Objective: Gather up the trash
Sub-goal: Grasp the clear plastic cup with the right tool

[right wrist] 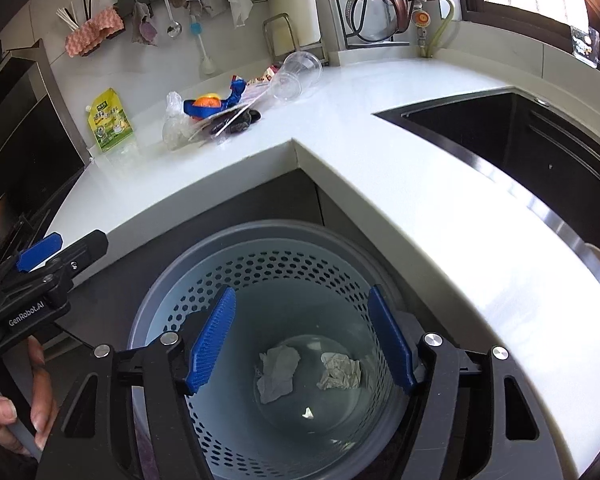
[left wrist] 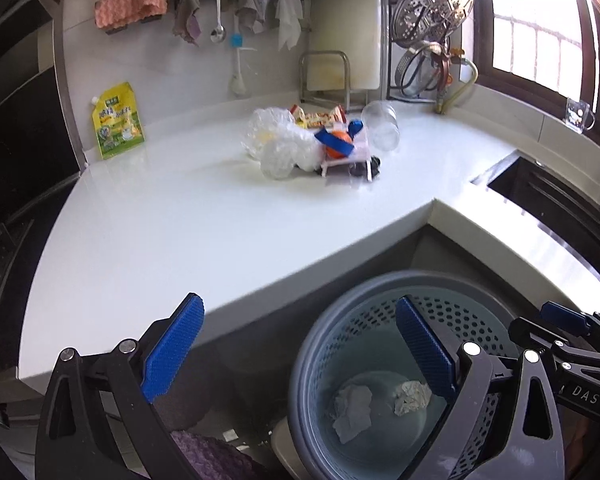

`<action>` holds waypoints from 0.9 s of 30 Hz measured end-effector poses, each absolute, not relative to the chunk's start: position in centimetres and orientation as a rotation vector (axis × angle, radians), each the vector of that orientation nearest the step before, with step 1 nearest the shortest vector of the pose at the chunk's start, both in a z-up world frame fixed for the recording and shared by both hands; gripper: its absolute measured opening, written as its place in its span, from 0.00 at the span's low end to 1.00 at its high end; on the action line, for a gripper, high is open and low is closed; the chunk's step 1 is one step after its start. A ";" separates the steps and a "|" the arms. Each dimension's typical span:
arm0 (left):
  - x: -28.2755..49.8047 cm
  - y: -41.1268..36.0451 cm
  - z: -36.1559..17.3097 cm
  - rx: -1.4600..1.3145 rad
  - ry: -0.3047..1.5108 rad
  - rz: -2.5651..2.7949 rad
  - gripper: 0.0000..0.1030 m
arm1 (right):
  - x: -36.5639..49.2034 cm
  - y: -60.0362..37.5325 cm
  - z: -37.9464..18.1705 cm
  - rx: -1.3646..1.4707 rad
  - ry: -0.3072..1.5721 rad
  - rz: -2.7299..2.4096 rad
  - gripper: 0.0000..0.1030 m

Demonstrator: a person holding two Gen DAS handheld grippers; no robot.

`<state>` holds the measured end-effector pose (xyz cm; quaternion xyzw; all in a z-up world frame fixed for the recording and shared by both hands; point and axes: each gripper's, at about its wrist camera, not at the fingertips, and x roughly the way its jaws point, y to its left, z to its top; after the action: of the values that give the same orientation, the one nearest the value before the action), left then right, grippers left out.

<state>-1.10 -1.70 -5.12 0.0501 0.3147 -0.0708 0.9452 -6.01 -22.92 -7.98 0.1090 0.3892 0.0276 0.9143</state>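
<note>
Both point steeply downward, the left gripper [left wrist: 300, 354] spread wide and empty, the right gripper [right wrist: 302, 340] parted with nothing between its pads.

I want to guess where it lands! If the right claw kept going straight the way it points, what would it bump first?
Probably the crumpled paper at the bottom of the bin; the open right claw points into it.

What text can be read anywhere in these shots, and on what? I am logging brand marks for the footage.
"GenRobot.AI": on the body of the left hand-held gripper, seen from the right wrist.
"DAS": end of a word on the right hand-held gripper, rest cut off.
Yellow-green pouch: print too small to read.
Snack wrappers: print blurred.
</note>
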 end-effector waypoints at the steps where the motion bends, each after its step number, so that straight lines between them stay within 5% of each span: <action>1: -0.8 -1.5 -4.3 0.105 0.609 -0.128 0.94 | -5.5 -23.0 -7.5 0.221 0.789 0.055 0.65; 27: 14.4 -0.8 0.5 0.035 0.541 -0.011 0.94 | 18.5 -23.5 0.2 0.157 0.711 0.041 0.72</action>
<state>14.39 -0.82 0.54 0.0171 0.2671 -0.0054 0.9635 18.47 -23.52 0.18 0.0769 0.3478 0.0202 0.9342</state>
